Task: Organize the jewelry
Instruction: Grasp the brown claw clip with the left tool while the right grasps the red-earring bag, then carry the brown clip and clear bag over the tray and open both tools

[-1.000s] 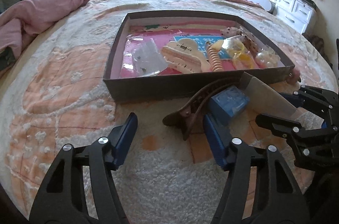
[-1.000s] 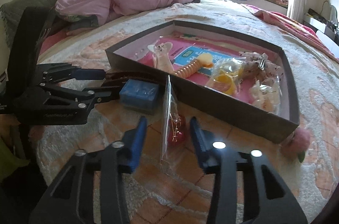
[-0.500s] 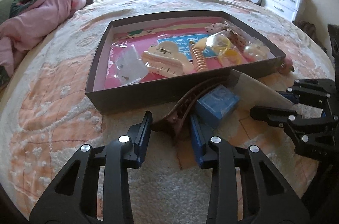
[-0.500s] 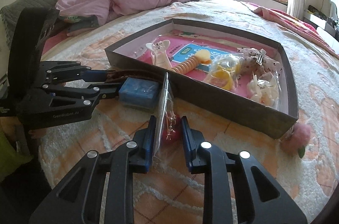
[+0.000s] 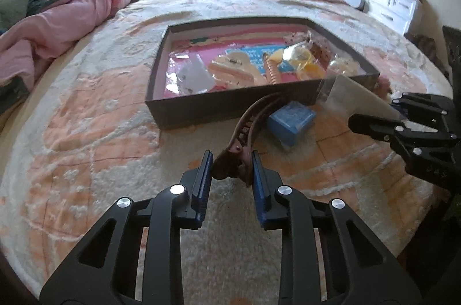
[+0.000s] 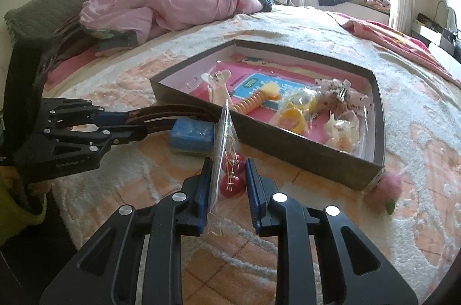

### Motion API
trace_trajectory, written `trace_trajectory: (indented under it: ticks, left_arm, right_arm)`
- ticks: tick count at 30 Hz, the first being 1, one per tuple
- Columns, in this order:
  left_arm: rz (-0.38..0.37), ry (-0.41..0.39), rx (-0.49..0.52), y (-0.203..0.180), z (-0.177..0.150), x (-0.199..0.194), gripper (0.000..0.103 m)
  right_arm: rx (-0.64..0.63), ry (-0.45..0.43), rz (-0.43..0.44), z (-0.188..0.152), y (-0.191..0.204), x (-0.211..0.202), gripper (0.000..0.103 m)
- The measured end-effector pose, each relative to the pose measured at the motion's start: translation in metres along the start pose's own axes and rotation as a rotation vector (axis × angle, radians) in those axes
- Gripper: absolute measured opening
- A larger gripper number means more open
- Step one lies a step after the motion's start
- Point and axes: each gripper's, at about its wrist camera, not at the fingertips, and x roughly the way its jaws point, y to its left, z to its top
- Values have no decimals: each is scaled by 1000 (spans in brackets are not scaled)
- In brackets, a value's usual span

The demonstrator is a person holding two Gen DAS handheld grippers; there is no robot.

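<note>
A dark shallow box [image 5: 219, 106] with a pink floor holds hair clips and bagged jewelry. My left gripper [image 5: 232, 165] is shut on the handle end of a long brown hair clip [image 5: 253, 117] that lies in front of the box. My right gripper [image 6: 227, 173] is shut on a clear bag [image 6: 224, 137] with red cherry earrings [image 6: 232, 185] in it, held upright beside the box's near wall [image 6: 288, 143]. The bag [image 5: 348, 97] and the right gripper [image 5: 403, 120] also show in the left wrist view.
A small blue box [image 5: 291, 122] lies on the blanket between the clip and the bag. A pink fluffy ornament [image 6: 386, 186] lies at the box's right corner. A pink duvet [image 6: 173, 8] is heaped at the bed's far left.
Both grippers have closed: the left one moved forward onto the brown clip's end, the right one onto the earring bag.
</note>
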Motion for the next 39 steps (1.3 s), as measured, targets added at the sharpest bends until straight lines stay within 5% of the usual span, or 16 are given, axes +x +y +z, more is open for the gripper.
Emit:
trace_trajectory:
  ticks: [14,39]
  left_arm:
    - [-21,-100,-74,0,20,-35,18]
    - [-71,-143,-86,-30,79,17,18]
  right_arm:
    - [9,-80,9,12,-5,-27,22]
    - [123,-140,-155,25,-73,-34,22]
